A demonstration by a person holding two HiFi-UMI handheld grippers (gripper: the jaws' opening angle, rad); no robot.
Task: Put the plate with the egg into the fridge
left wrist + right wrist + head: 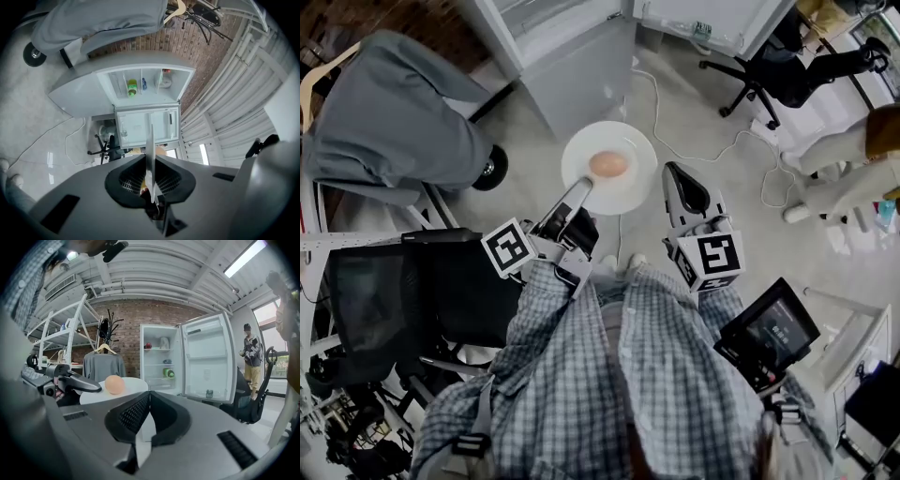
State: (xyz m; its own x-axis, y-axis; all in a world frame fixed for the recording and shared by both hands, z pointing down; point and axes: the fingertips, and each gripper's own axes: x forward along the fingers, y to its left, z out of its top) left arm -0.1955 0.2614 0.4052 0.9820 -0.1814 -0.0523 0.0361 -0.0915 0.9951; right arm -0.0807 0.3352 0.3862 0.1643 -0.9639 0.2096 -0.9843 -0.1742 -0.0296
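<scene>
- Plate (633,150) w/ the egg (608,164) is up in the air in head view. Left gripper (579,193) is clamped on its near rim, fridge (572,66) just ahead. Right gripper (677,178) sits beside it, not touching.
- Left gripper view: rim edge-on, pinched btwn the jaws; fridge door open.
- Right gripper view: jaws pressed together, nothing in them. Imo the plate's stiff but slick for a one-edge pinch, and the egg's loose + fragile, so keep it level.

1. Your head view looks steeply down past your chest, close over the plate (633,187).
2. Your left gripper view, rolled sideways, faces the open fridge (145,108).
3. Your right gripper view, level, shares both.
</scene>
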